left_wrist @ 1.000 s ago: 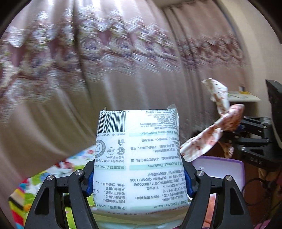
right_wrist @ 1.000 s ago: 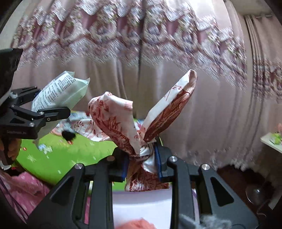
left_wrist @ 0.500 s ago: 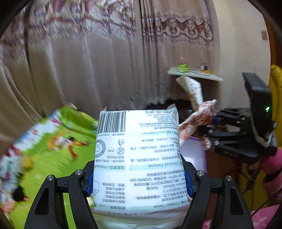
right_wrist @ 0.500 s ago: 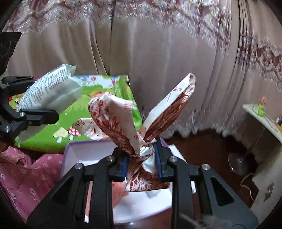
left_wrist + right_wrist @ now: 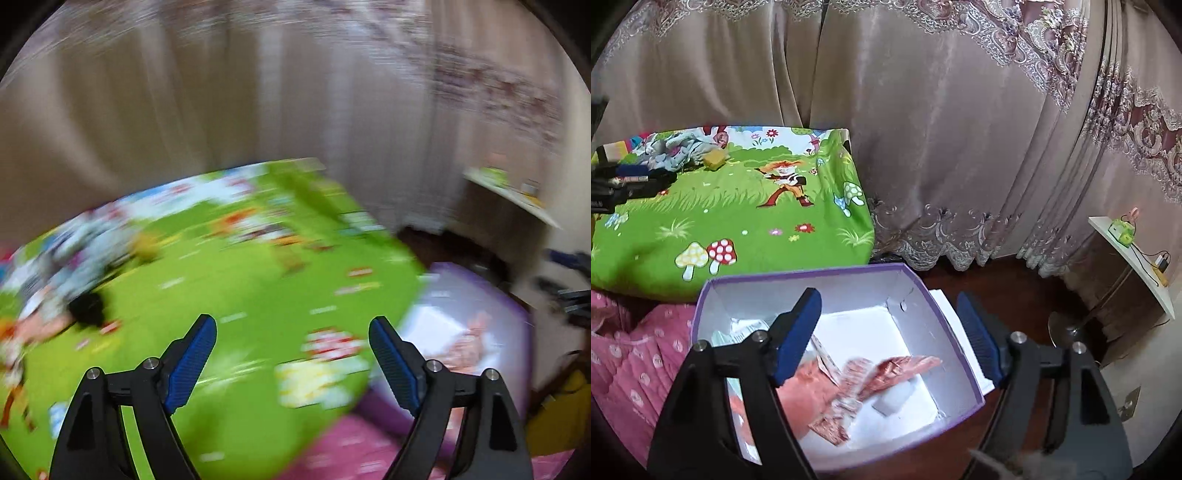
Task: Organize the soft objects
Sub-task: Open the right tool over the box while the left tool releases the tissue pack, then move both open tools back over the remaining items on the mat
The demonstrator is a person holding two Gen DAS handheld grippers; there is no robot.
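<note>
The right claw [image 5: 886,332] has just been opening and now gapes empty above the purple-rimmed white cardboard box [image 5: 916,280], where the red-patterned cloth [image 5: 871,380] lies beside a white printed tissue pack [image 5: 742,328]. The left claw [image 5: 291,354], jaws also just widened, holds nothing over the green cartoon-print bedspread [image 5: 221,295]. Grey plush items [image 5: 676,147] at the bedspread's far edge seem left; mauve lace-trimmed curtains [image 5: 923,129] hang behind.

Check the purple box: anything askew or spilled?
Nothing spilled. The red-patterned cloth lies crumpled and blurred inside the purple box, beside a peach item. Right claw has just opened, with nothing between its pads. The box has a small nick on its inner wall.
</note>
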